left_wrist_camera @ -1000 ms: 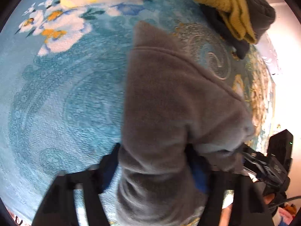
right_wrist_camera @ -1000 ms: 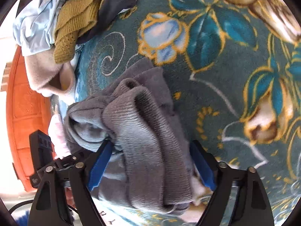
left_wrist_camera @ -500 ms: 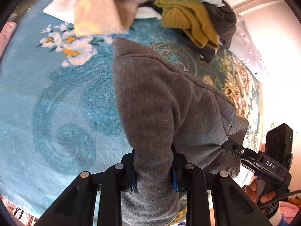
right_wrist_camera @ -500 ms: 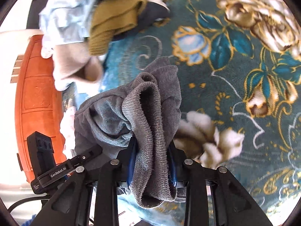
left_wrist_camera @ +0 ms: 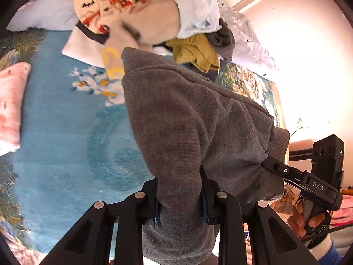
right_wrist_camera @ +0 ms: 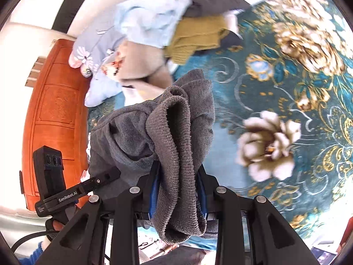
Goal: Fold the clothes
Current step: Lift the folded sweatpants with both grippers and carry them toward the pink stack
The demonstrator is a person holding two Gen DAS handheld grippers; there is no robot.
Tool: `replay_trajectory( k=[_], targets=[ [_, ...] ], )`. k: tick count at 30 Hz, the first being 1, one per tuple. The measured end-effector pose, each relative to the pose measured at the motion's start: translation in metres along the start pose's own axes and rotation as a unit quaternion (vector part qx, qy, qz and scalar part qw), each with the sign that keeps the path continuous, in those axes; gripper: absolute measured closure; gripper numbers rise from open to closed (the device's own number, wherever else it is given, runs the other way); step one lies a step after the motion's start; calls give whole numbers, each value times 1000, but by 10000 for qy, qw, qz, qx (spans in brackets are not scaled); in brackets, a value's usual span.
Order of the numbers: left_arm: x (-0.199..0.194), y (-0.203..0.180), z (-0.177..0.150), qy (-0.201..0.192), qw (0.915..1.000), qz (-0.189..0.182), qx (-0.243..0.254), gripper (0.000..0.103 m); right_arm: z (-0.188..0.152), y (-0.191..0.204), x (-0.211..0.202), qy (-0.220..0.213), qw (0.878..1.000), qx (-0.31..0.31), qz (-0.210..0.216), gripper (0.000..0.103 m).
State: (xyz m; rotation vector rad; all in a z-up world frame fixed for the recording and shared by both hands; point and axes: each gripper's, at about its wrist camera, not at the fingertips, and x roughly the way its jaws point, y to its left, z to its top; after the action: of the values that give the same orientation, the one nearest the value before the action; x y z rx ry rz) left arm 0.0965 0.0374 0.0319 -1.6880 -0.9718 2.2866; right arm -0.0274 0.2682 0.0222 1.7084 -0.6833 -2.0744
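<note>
Left gripper (left_wrist_camera: pixel 179 195): its two black fingers are clamped on a bunched fold of the grey fleece garment (left_wrist_camera: pixel 187 119), blue pads pressing the cloth from both sides at 6 o'clock in the left wrist view.
Right gripper (right_wrist_camera: pixel 177 190): closed tight on a ribbed grey edge of the same garment, which spills over and below the pads at 6 o'clock in the right wrist view.
Grey fleece garment: held between the two grippers above the bed, filling the middle of both views; one corner points up toward 12 o'clock in the left view.
Bed cover (left_wrist_camera: pixel 66 132): teal blanket with pale swirls and white and yellow flowers, spread from 7 to 10 o'clock in the left view; in the right view it shows gold and cream blossoms from 1 to 5 o'clock.
Clothes pile (left_wrist_camera: pixel 194 55): mustard knit, pale blue cloth, dark grey cloth and a cream printed piece heaped at 12 o'clock, beyond the held garment.
Pink cloth (left_wrist_camera: pixel 11 103): folded, lying at 9 o'clock on the blanket.
Person's hand (left_wrist_camera: pixel 308 218): wrapped around the right gripper's handle at 4 o'clock.
Orange wooden board (right_wrist_camera: pixel 53 119): at 9 o'clock in the right view.
</note>
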Motion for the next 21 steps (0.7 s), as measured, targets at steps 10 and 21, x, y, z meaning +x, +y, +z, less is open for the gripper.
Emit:
replay_trajectory(
  k=[10,21],
  targets=[
    [-101,87,-30,-589,9948,308,-768,74,-19,130,45,314,9960,-784,278,71],
    [-177,118,-85,-1559,9635,1016,-1924,74,-25,220,84,987,9670,-2167,902,71]
  ],
)
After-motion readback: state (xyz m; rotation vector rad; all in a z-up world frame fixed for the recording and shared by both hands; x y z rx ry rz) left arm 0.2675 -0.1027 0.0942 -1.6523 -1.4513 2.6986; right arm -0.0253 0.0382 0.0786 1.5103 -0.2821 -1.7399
